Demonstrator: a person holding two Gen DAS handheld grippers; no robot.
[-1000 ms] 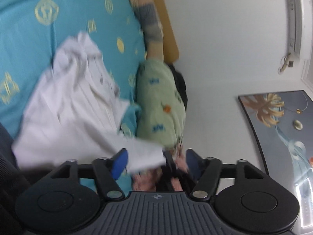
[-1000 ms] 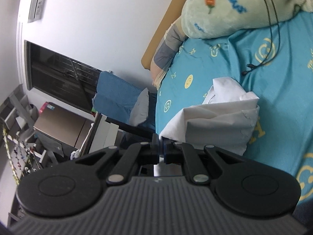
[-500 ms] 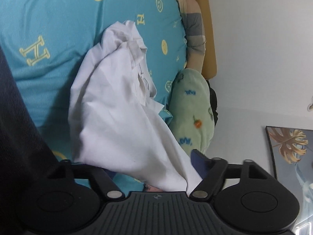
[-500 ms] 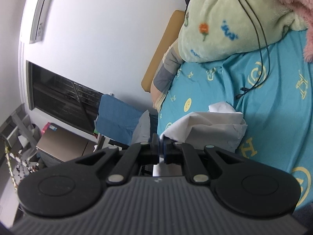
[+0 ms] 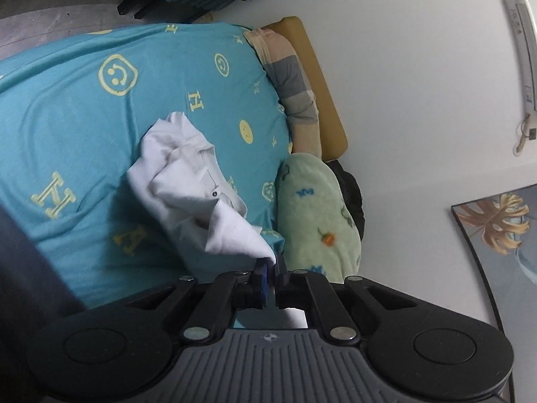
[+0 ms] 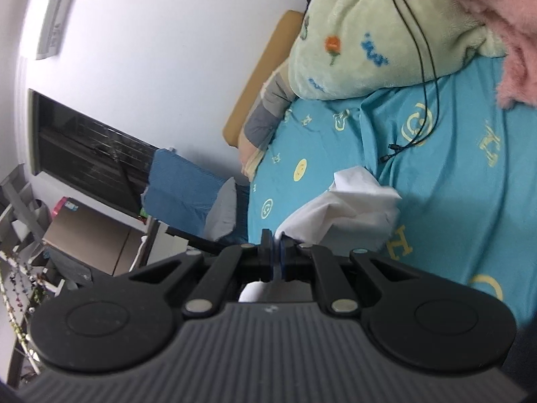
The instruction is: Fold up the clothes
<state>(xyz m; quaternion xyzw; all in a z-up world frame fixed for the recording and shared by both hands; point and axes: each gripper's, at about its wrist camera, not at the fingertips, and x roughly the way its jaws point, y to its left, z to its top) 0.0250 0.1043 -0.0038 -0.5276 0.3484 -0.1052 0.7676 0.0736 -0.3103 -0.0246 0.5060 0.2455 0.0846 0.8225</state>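
1. In the left wrist view, a dark sleeve (image 5: 23, 268) is seen at the left edge.
2. A blue sheet (image 5: 77, 127) with yellow smileys and letters covers the bed.
3. A white shirt (image 5: 188, 188) lies crumpled on the sheet, near the middle of that view; a small dark button shows on its placket.
4. One corner of the shirt is drawn off the sheet to the left gripper (image 5: 272, 268), whose jaws are closed on that corner.
5. A green blanket (image 5: 315, 221) with blue and orange prints lies just right of the shirt, at the head of the bed.
6. A striped pillow (image 5: 292, 77) is set against a tan headboard (image 5: 322, 77) beyond the blanket.
7. An air conditioner (image 5: 525, 50) and a leaf painting (image 5: 503, 231) hang on the wall at the right.
8. In the right wrist view, a dark window (image 6: 84, 147) and a cardboard box (image 6: 84, 241) are seen at the left.
9. A blue cloth (image 6: 181, 188) is draped beside the bed.
10. The right gripper (image 6: 273, 241) has its jaws closed on another edge of the shirt (image 6: 355, 205), which rises bunched from the sheet (image 6: 453, 174).
11. A black cable (image 6: 423, 67) runs from the green blanket (image 6: 362, 33) onto the sheet.
12. A pink fleece (image 6: 496, 16) fills the upper right corner.
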